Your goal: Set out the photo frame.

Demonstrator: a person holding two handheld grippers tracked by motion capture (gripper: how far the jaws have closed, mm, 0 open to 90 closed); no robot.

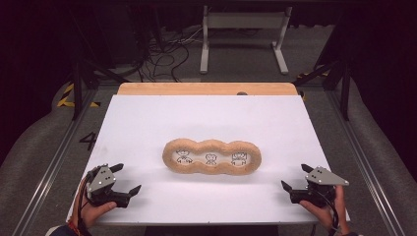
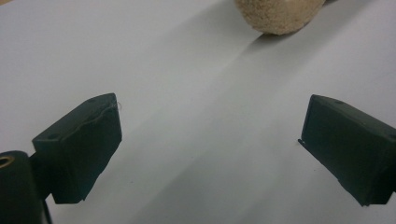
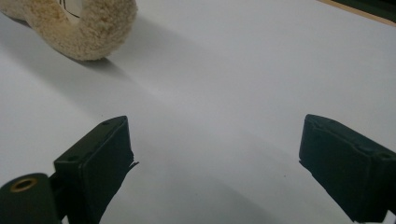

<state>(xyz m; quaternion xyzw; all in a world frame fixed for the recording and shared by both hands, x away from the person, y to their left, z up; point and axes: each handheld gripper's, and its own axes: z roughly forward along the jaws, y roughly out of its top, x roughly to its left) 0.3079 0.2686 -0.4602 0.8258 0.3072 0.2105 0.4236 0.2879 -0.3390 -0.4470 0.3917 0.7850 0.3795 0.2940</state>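
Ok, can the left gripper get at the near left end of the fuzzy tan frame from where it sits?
Probably yes. The left gripper is open, and bare white table lies between it and the fuzzy tan frame, with nothing in the way.

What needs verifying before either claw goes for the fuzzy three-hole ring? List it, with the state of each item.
1. Left claw open wide enough to take the rim: ok, jaws well apart.
2. Right claw open: ok, jaws well apart.
3. Both claws empty: ok, nothing between the jaws.
4. Fuzzy ring lying flat and untouched mid-table: ok, apart from both claws.
5. Path over the white tabletop from each claw to the ring: ok, nothing lies between.
6. Whether the ring is soft enough to pinch: cannot tell.
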